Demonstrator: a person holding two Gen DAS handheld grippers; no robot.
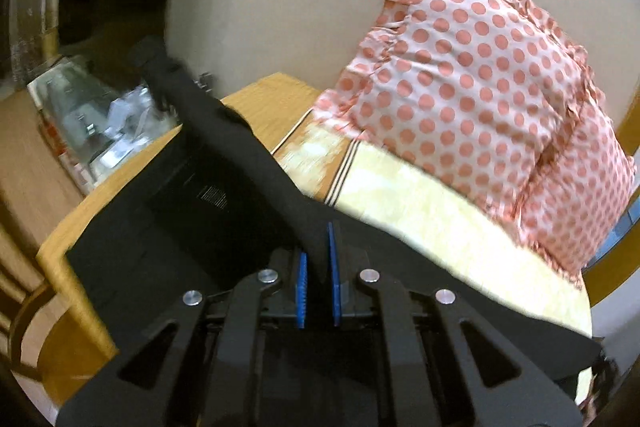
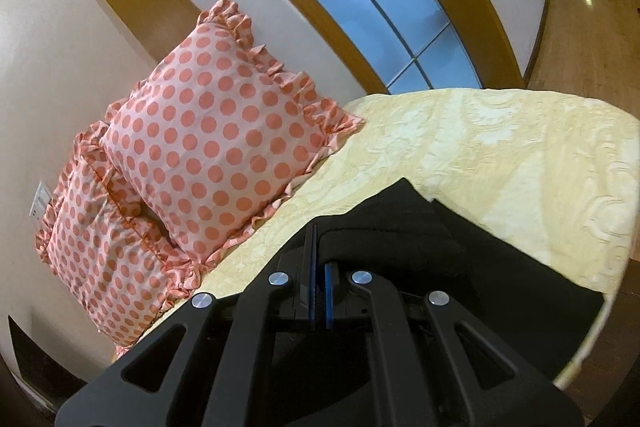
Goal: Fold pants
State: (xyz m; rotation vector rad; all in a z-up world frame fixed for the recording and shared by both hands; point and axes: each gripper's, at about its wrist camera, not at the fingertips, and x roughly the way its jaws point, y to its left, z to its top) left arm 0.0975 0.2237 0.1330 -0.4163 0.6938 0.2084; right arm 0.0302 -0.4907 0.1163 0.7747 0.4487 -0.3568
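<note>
Left wrist view: the left gripper [image 1: 318, 267] is clamping its jaws on a raised fold of the black pants [image 1: 224, 131], lifting it over the yellow bedspread [image 1: 420, 211]. Right wrist view: the right gripper [image 2: 320, 267] is pinching the pants' edge, jaws together, beside the polka-dot pillows [image 2: 216, 131].

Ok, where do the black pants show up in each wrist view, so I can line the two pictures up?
Left wrist view: the black pants run from the left gripper, shut on them, up and left in a taut band.
Right wrist view: the pants lie bottom centre to right on the yellow bedspread, clamped in the right gripper.
Shared landmark: the polka-dot pillows, right in the left view, left in the right view.
</note>
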